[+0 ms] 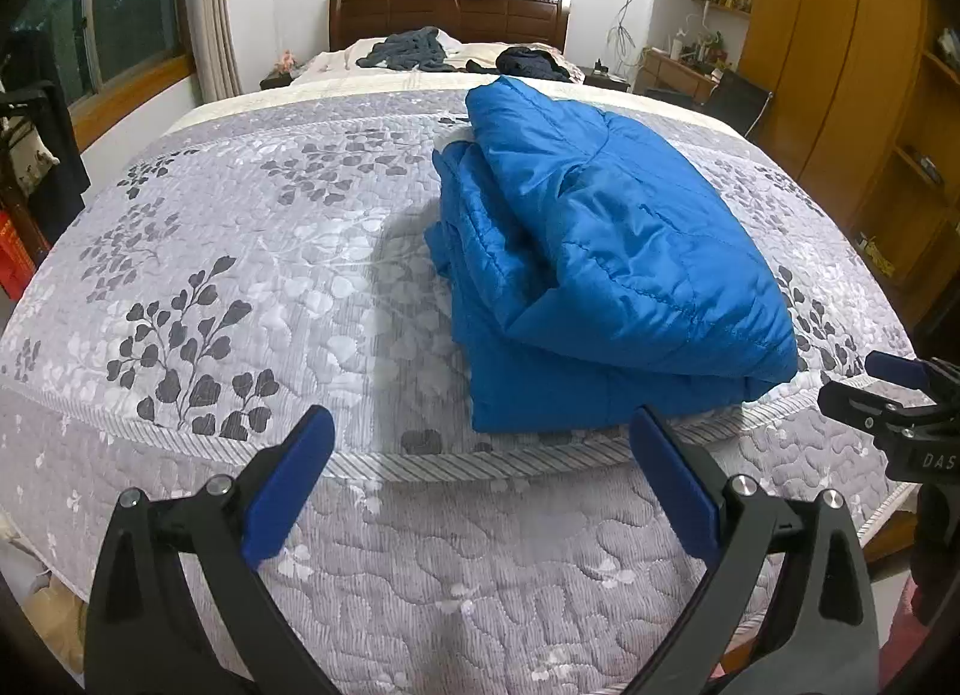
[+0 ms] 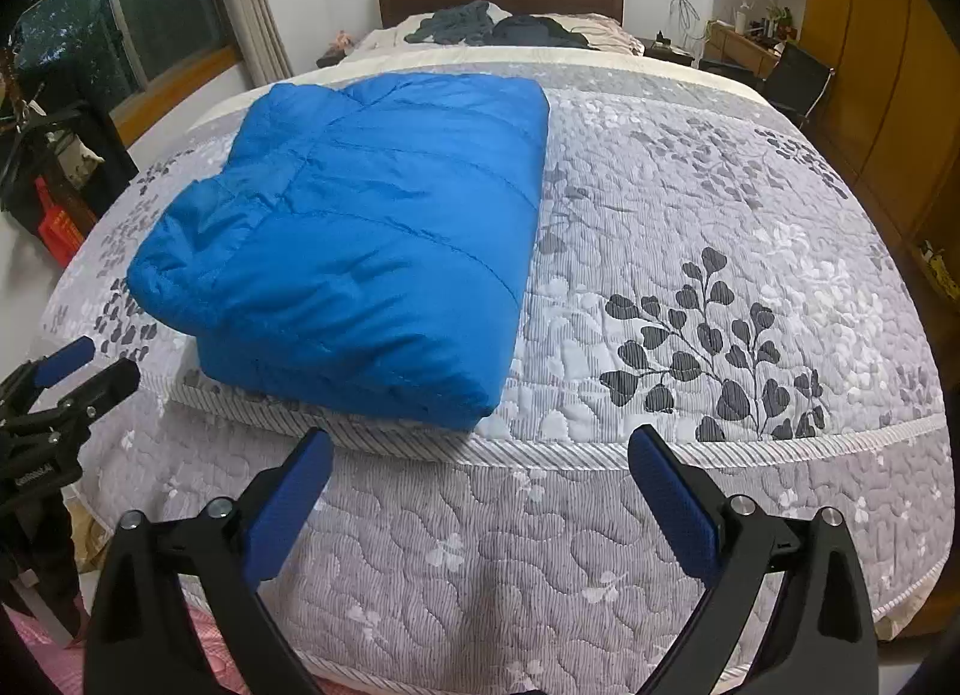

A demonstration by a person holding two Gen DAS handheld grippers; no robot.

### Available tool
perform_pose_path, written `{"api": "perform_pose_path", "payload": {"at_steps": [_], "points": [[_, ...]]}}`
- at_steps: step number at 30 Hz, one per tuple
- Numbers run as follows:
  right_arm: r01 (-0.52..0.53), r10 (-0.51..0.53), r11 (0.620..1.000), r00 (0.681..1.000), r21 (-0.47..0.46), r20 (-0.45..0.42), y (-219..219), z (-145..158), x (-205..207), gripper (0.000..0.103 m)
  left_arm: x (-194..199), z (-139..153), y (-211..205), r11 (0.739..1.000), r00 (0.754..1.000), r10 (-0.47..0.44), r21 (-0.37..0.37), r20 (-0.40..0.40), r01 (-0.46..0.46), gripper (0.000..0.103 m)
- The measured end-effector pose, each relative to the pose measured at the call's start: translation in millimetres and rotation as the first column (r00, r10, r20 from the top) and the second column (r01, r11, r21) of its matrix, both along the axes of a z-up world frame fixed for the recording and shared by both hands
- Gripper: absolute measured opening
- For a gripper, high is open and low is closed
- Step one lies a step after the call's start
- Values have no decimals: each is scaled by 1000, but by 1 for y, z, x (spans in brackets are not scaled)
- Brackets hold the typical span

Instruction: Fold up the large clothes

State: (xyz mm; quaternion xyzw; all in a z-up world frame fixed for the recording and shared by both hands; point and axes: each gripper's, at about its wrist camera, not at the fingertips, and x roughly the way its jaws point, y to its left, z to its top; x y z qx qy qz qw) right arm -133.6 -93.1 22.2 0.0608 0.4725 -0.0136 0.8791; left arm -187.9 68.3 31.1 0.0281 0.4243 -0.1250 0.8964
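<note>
A blue quilted jacket [image 1: 606,251] lies folded into a thick rectangle near the foot edge of the bed [image 1: 252,251]. In the right wrist view the same jacket [image 2: 372,233] sits left of centre. My left gripper [image 1: 480,437] hangs open just off the bed's foot edge, level with the jacket's near left corner, nothing between its blue pads. My right gripper [image 2: 480,455] is open too, just short of the jacket's near right corner. Each gripper shows at the edge of the other's view: the right gripper [image 1: 900,395], the left gripper [image 2: 66,377].
The grey leaf-patterned quilt [image 2: 720,287] covers the bed. Dark clothes [image 1: 414,56] lie heaped by the wooden headboard. Wooden wardrobes [image 1: 840,65] and a desk with a black chair [image 2: 792,77] stand to the right. A window, curtains and a red crate [image 2: 57,227] are on the left.
</note>
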Motion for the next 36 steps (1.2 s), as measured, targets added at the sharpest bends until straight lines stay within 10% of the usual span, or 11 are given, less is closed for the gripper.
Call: {"api": "perform_pose_path", "payload": {"at_steps": [36], "points": [[-14, 14, 1000, 1000, 14, 0, 2, -3, 2, 99, -1, -2, 0, 1000, 1000, 0, 3, -2, 0, 98]]}}
